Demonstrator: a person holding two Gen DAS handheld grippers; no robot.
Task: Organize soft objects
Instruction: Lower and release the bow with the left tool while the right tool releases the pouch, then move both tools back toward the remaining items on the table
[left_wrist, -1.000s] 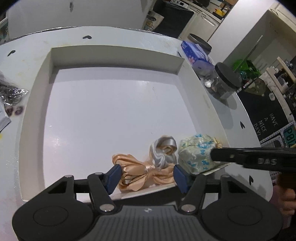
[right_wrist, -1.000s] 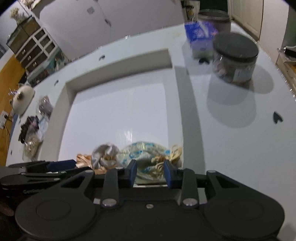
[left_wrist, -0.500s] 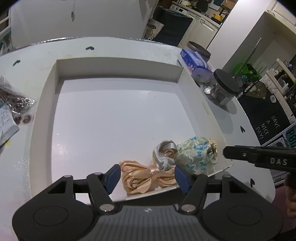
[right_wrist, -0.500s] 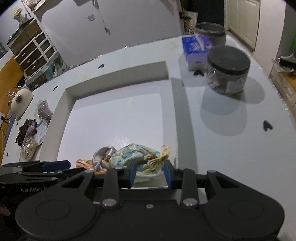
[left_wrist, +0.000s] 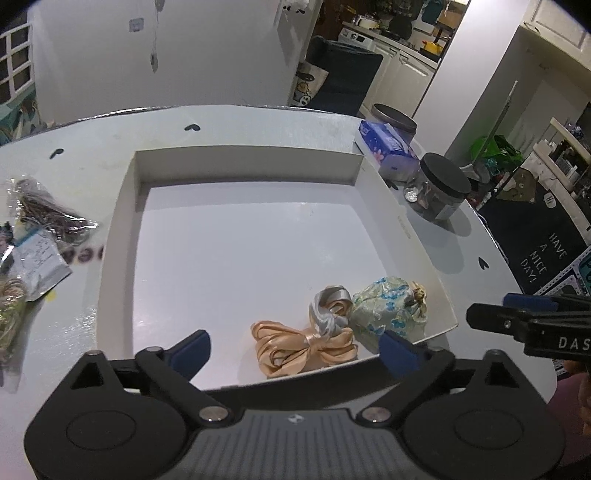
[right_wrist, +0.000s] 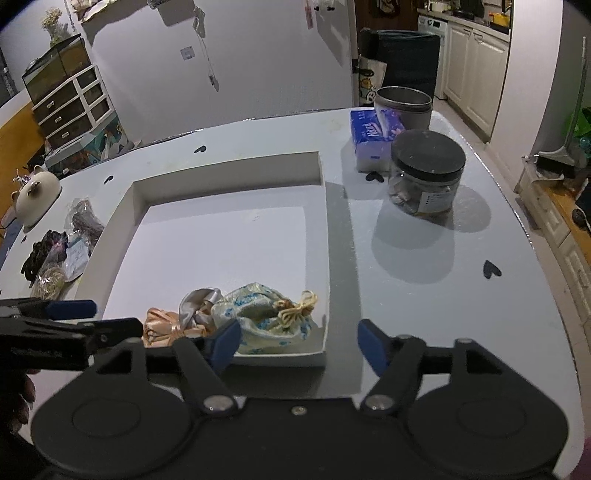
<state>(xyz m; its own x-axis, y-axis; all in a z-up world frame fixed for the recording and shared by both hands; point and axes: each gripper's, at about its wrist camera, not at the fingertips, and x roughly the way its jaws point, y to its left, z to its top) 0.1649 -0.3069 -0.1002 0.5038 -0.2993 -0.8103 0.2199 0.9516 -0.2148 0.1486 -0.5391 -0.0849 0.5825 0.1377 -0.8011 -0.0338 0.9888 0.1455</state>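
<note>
Left wrist view: your white table (left_wrist: 258, 122) is bearing a tray (left_wrist: 122, 206) (kitchen behind); both grippers (left_wrist: 295, 347) (right_wrist: 299, 341) are opening, gripping nothing.

A tray (left_wrist: 118, 236) rests on the bench (left_wrist: 258, 125), holding in its near right corner a ribbon bow (left_wrist: 303, 349), a ribbon knot (left_wrist: 328, 310) and a drawstring pouch (left_wrist: 388, 314) side by side; a lidded jar (right_wrist: 426, 173) stands right of the tray.
</note>
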